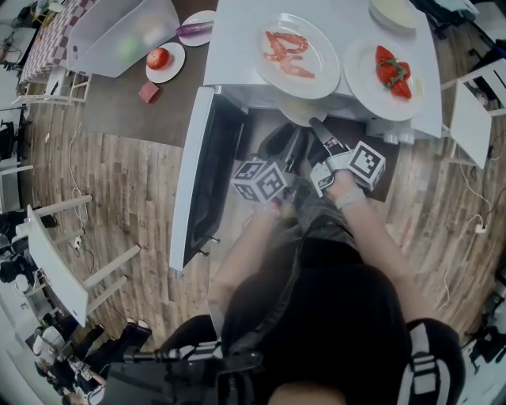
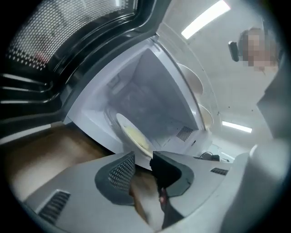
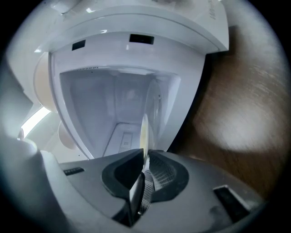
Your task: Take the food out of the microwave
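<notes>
The white microwave [image 1: 237,47] stands with its door [image 1: 202,182] swung open to the left. A white plate [image 2: 122,125] carrying pale yellow food [image 2: 136,137] sits at the mouth of the cavity; in the head view its rim [image 1: 302,117] pokes out under the top edge. My right gripper [image 3: 145,161] is shut on that plate's rim [image 3: 144,132], which shows edge-on between the pads. My left gripper [image 2: 143,159] is open just in front of the plate, with nothing between its jaws. In the head view both grippers, left [image 1: 281,150] and right [image 1: 319,126], point into the opening.
On top of the microwave lie a plate of red strips [image 1: 299,54], a plate of strawberries [image 1: 391,71] and another dish [image 1: 394,12]. To the left a table holds a tomato on a saucer [image 1: 160,58] and a clear bin [image 1: 122,32]. White furniture [image 1: 59,261] stands on the wooden floor.
</notes>
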A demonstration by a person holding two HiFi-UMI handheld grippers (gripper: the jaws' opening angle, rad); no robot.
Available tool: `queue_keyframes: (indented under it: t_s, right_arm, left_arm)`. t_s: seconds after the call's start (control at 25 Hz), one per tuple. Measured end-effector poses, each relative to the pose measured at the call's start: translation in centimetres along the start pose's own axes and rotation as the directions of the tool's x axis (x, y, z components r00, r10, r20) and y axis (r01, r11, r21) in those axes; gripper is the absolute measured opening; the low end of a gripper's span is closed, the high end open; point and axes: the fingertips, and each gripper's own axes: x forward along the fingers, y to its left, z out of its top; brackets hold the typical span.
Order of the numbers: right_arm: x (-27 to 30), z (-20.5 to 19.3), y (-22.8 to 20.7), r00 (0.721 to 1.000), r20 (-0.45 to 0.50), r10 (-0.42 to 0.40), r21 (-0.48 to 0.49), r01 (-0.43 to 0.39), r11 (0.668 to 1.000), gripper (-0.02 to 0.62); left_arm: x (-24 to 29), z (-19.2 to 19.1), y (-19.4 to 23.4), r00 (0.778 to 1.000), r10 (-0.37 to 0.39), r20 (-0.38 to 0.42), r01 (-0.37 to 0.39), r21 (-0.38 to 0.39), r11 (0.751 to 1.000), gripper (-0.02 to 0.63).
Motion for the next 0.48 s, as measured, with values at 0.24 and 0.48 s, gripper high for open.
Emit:
queue_keyframes:
  t_s: [0.24, 0.48]
  right_arm:
    - [-0.7, -0.4, -0.1, 1.000, -0.001, 0.005, -0.010, -0.005, 1.000, 0.038]
    - [-1.4, -1.2, -0.3, 1.000, -0.030, 0.001, -0.023, -0.001, 1.000, 0.033]
  left_arm:
    - [0.3, 0.1, -0.3, 0.998, -0.047, 0.042, 0.055, -0.212, 0.976, 0.124]
    - [0.0, -0.1, -0.2, 0.997, -0.065, 0.047, 0.075, -0.281, 0.957, 0.089]
